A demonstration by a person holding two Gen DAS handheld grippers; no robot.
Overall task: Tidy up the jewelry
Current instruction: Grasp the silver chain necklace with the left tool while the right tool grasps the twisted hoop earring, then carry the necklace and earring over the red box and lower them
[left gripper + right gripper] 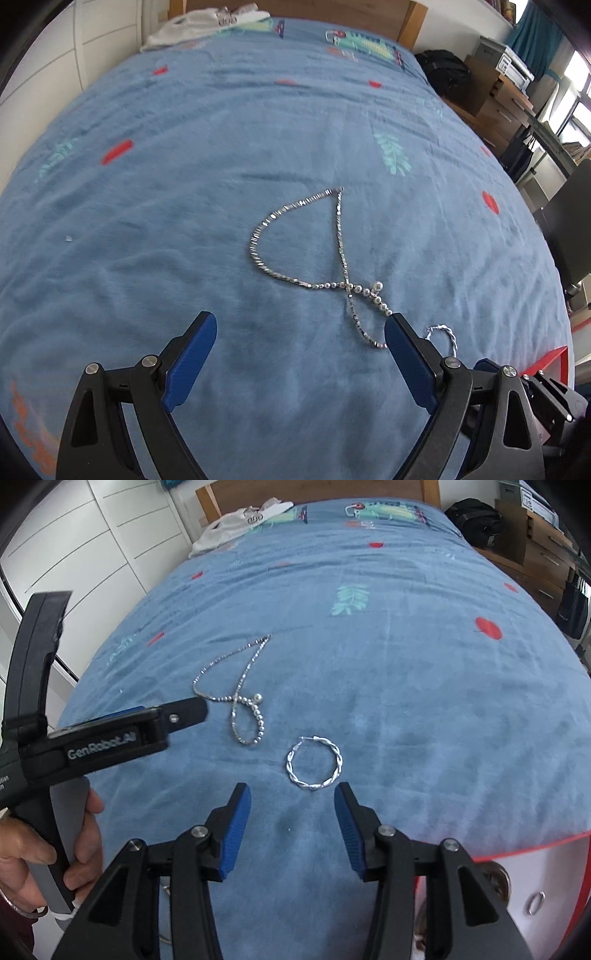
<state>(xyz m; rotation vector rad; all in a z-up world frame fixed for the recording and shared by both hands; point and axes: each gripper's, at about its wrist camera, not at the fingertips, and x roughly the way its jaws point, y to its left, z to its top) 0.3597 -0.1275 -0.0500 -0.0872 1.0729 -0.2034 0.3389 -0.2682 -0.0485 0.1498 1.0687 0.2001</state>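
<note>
Blue fleece bed cover point(406, 701) carried everything. Right gripper point(292, 805) hovered with jaws wide and empty, the twisted hoop earring point(314, 764) just ahead. Left gripper point(300, 332), jaws also wide and empty, sat near the beaded necklace point(295, 240), whose strands crossed. Risk: jaws pinching fleece, or the lifted necklace tangling.

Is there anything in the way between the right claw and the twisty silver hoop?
No, nothing visible. The twisted silver hoop earring lies just ahead of the open right claw, with only bare blue blanket between them.
</note>
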